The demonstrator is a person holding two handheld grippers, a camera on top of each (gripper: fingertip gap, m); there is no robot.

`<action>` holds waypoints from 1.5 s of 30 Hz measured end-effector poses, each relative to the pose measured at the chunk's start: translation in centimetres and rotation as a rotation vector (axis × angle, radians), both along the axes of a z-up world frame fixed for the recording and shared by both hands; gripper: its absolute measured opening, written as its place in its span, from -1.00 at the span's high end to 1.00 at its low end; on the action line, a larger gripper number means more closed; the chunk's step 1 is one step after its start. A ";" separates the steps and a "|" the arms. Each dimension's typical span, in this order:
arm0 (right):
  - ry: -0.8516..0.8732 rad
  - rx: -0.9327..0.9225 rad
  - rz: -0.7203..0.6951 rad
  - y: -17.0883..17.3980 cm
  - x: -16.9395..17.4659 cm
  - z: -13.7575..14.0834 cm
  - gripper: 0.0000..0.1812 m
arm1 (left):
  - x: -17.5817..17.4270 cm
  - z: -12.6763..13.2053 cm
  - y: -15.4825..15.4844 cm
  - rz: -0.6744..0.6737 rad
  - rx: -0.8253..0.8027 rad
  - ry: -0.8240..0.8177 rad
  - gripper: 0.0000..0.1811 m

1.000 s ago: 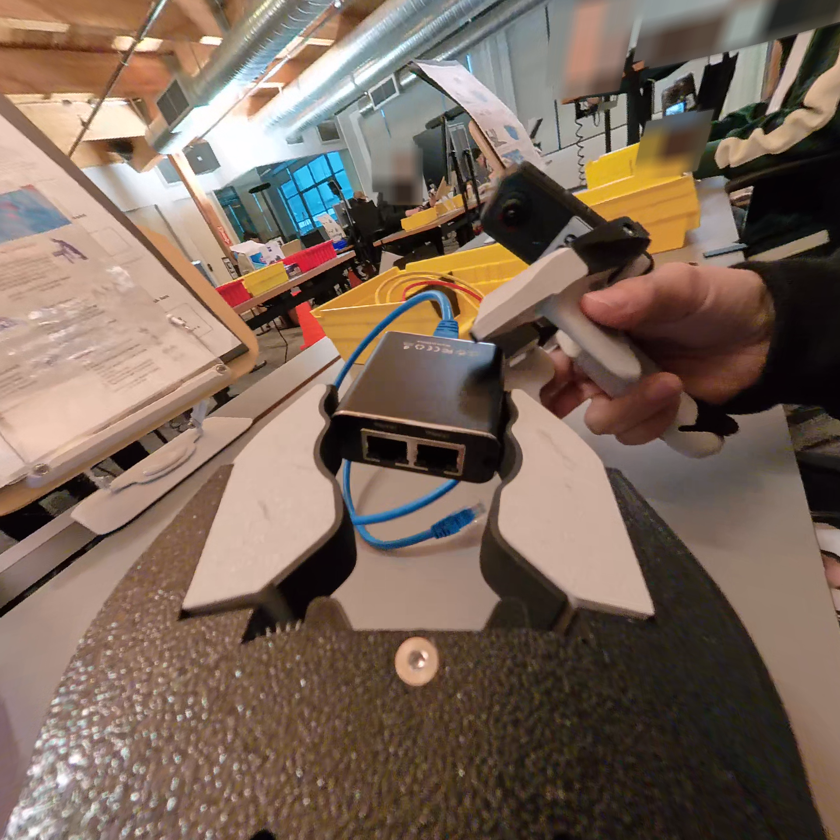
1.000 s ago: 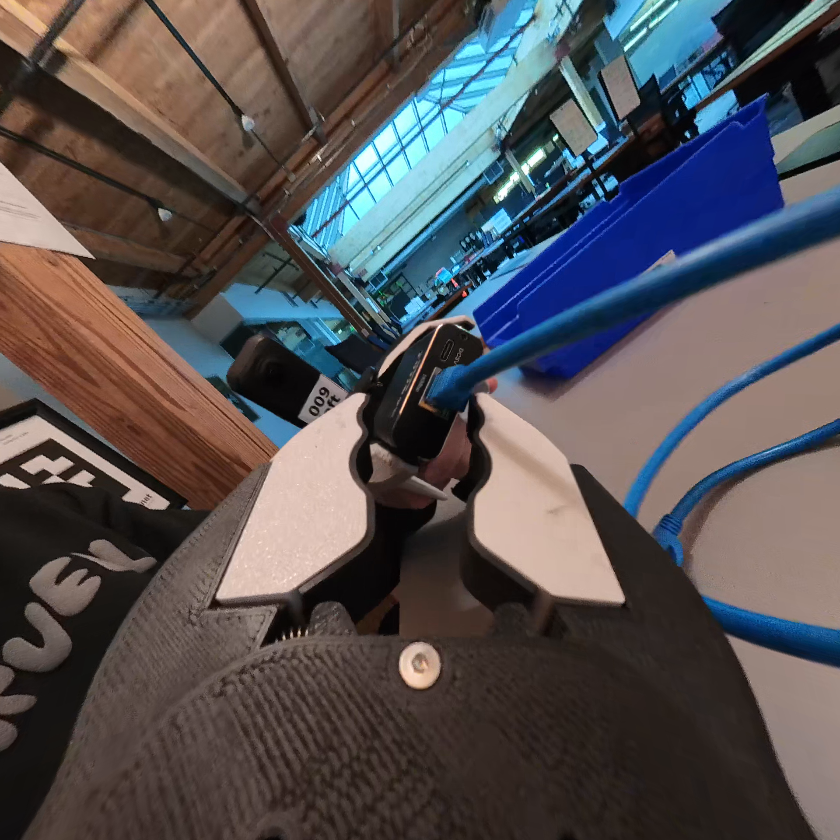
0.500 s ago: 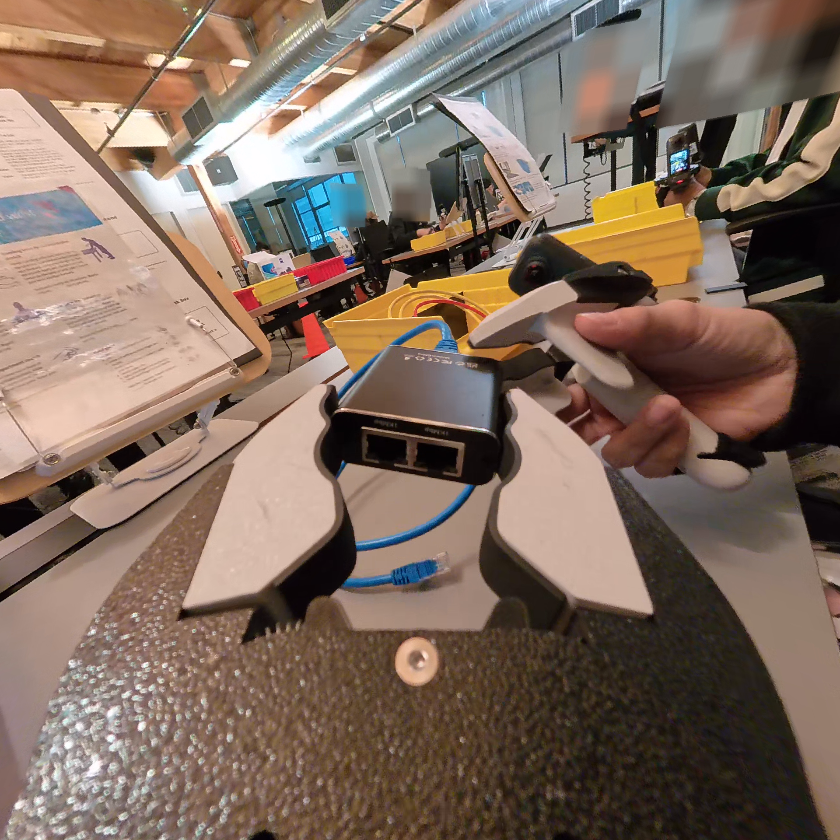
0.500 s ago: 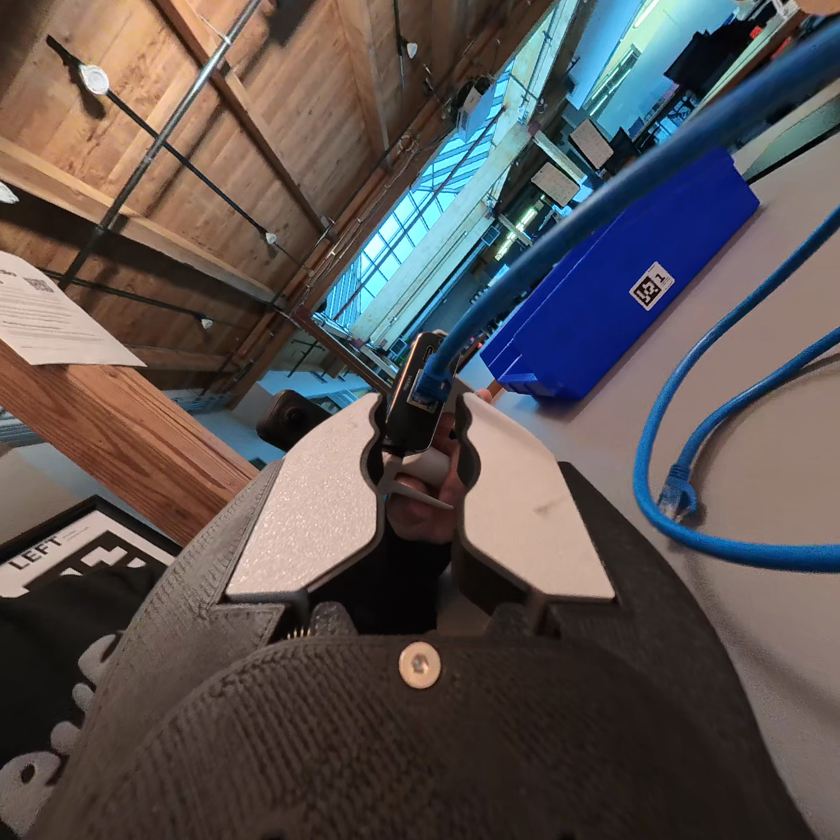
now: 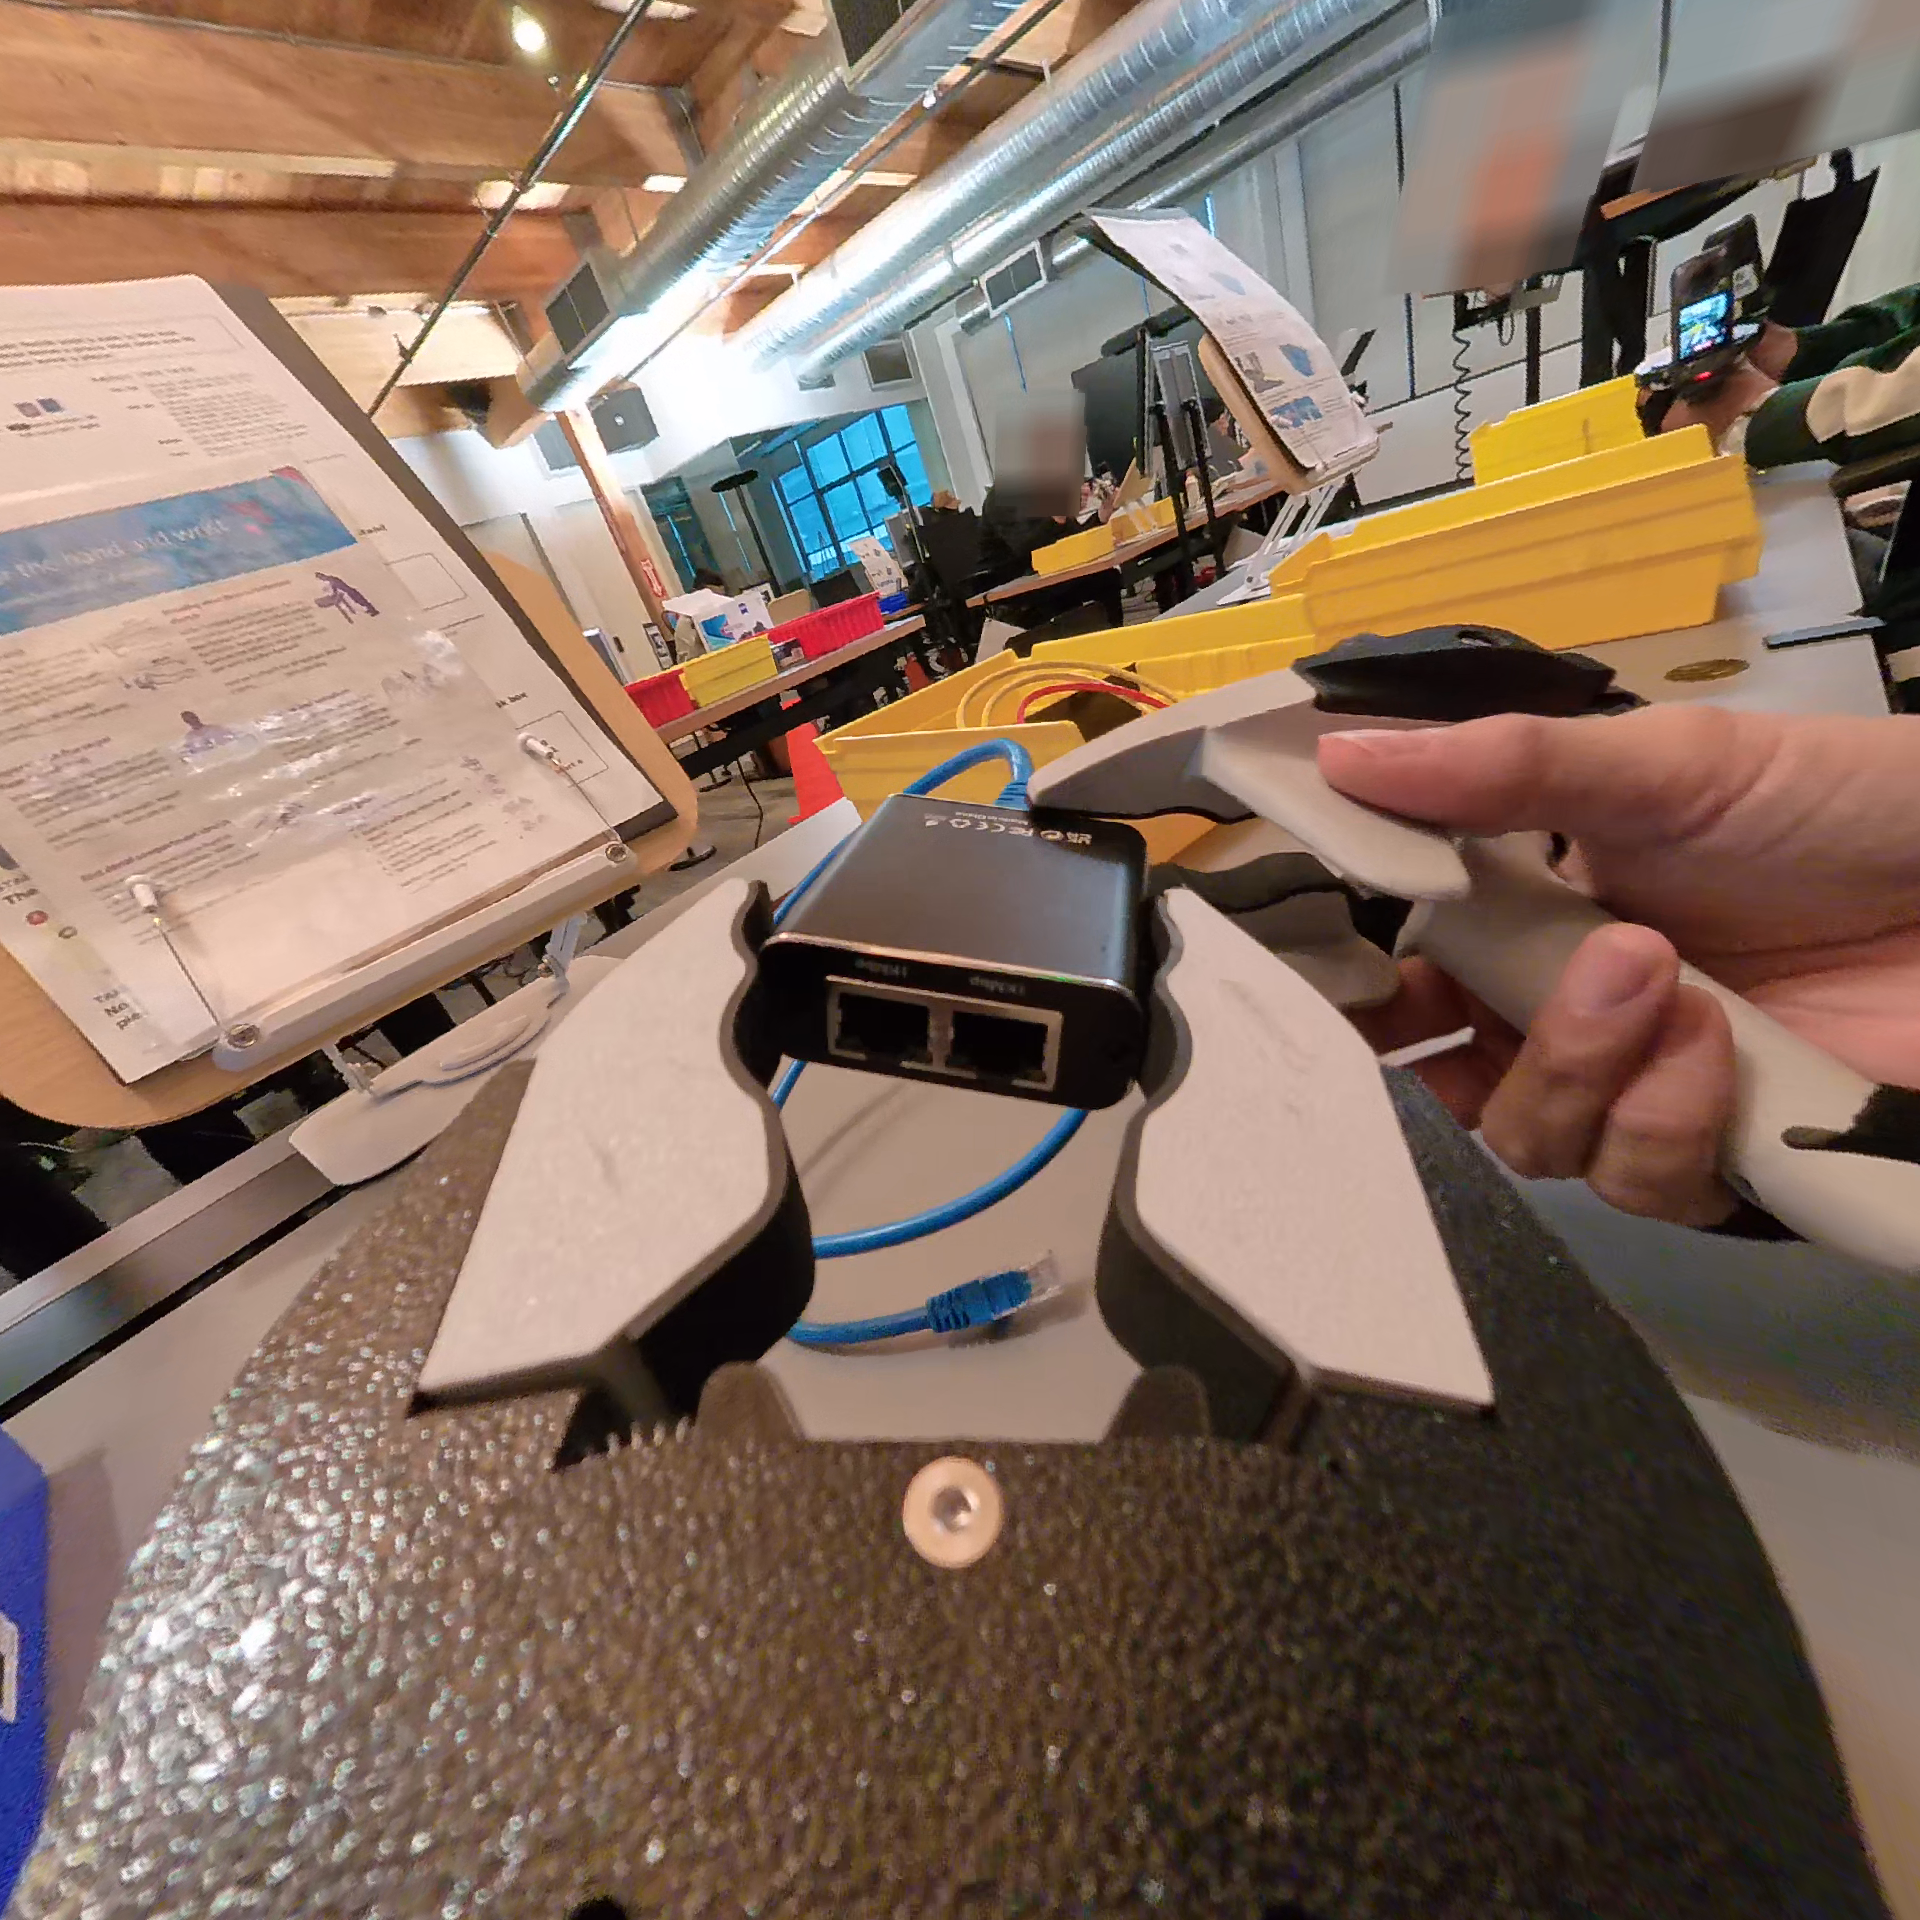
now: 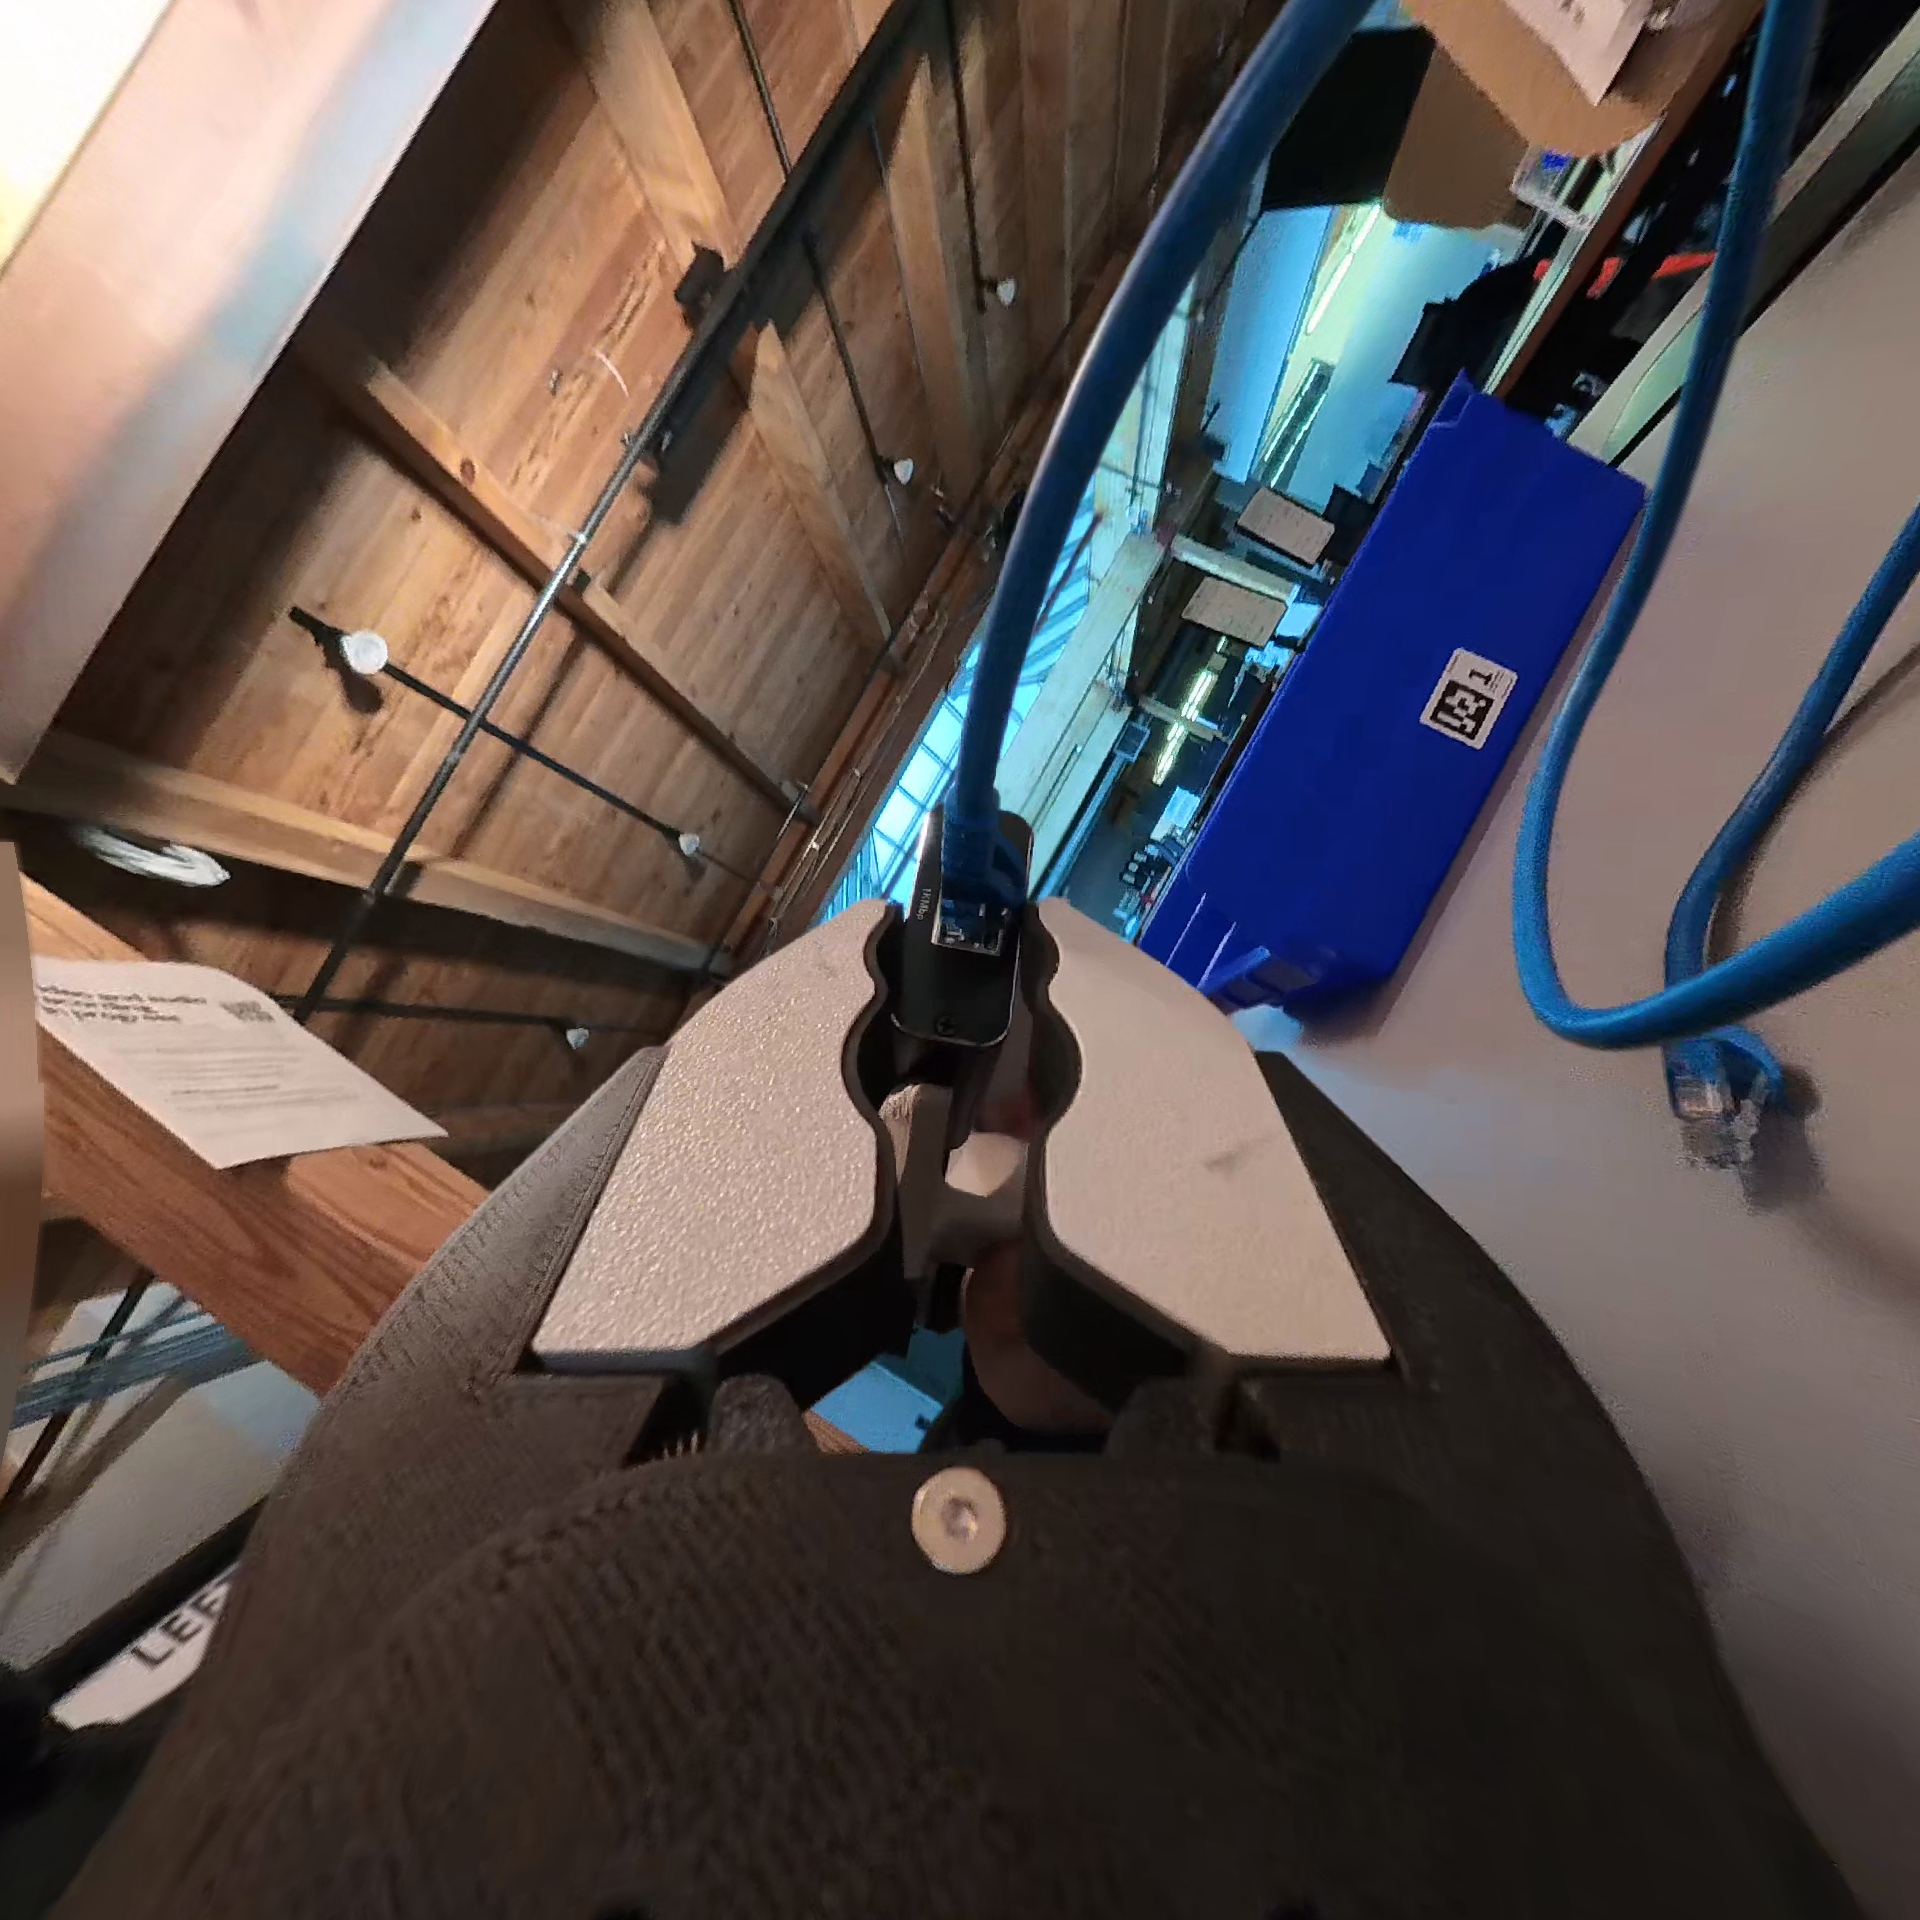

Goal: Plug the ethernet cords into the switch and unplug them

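My left gripper (image 5: 951, 935) is shut on the black switch (image 5: 966, 894) and holds it above the table, with two empty ports facing me. A blue ethernet cord (image 5: 956, 758) is plugged into its far end. In the right wrist view my right gripper (image 6: 961, 914) is closed narrowly on that far end of the switch (image 6: 956, 997), around the blue plug (image 6: 971, 862). Its cord (image 6: 1039, 468) arcs upward. In the left wrist view a hand (image 5: 1662, 883) holds the right gripper, and one of its fingers (image 5: 1247, 769) lies over the switch's top. A loose plug (image 5: 987, 1299) lies on the table (image 5: 1766, 1403).
A document stand (image 5: 260, 675) stands at the left and yellow bins (image 5: 1507, 561) lie behind the switch. A blue bin (image 6: 1382, 727) sits on the table, with the loose cord end (image 6: 1714, 1091) and its loops beside it. People work at far tables.
My right gripper's jaws have narrowed around the switch's plugged end and the gripper has rolled, so the cord now rises straight up. The left gripper still holds the switch.
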State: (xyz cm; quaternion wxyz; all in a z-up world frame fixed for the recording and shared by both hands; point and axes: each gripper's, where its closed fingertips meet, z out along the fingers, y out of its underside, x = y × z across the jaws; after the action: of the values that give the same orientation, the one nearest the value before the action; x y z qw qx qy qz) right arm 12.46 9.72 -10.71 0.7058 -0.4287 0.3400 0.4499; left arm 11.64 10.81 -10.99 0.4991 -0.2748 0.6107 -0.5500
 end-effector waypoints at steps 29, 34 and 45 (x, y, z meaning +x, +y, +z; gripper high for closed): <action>-0.234 0.038 -0.096 -0.9 0.7 -0.1 0.84 | 0.5 -0.6 -0.6 0.121 0.093 -0.075 0.26; -0.274 0.030 -0.097 -0.7 0.6 0.4 0.84 | 0.5 -0.3 -0.4 0.109 0.027 -0.058 0.26; -0.350 0.017 -0.111 0.8 1.2 0.7 0.84 | 1.1 -0.7 0.9 0.152 -0.080 0.007 0.26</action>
State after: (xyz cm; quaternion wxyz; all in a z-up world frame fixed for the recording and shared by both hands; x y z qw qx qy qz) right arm 13.65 10.47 -10.06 0.7816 -0.4750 0.2311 0.3318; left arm 12.78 11.70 -11.65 0.5257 -0.3420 0.5676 -0.5334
